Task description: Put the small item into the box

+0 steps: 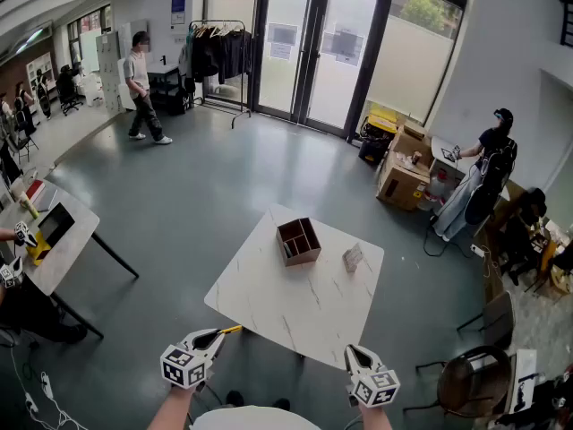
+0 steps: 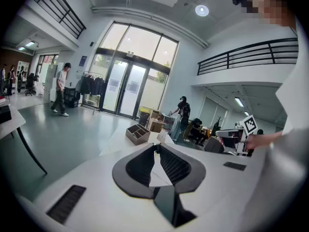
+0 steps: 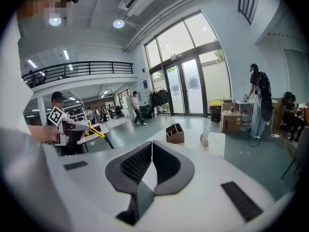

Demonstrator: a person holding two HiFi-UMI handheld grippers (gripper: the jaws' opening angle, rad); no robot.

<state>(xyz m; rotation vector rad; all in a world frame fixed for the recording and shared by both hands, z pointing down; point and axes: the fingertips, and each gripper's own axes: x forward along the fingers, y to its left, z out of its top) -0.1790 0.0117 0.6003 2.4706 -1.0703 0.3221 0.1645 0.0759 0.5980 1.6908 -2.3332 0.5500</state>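
Pale small item (image 1: 353, 257) upright near open brown box (image 1: 298, 241), on white table (image 1: 295, 305)

box (image 1: 298, 242): we find it on the table (image 1: 269, 307), ahead of the left claw (image 1: 215, 337), slightly right.
small item (image 1: 353, 257): just right of the box, ahead of the right claw (image 1: 356, 354).

small item (image 1: 353, 257) indistinct, forearms (image 1: 172, 410) cut off
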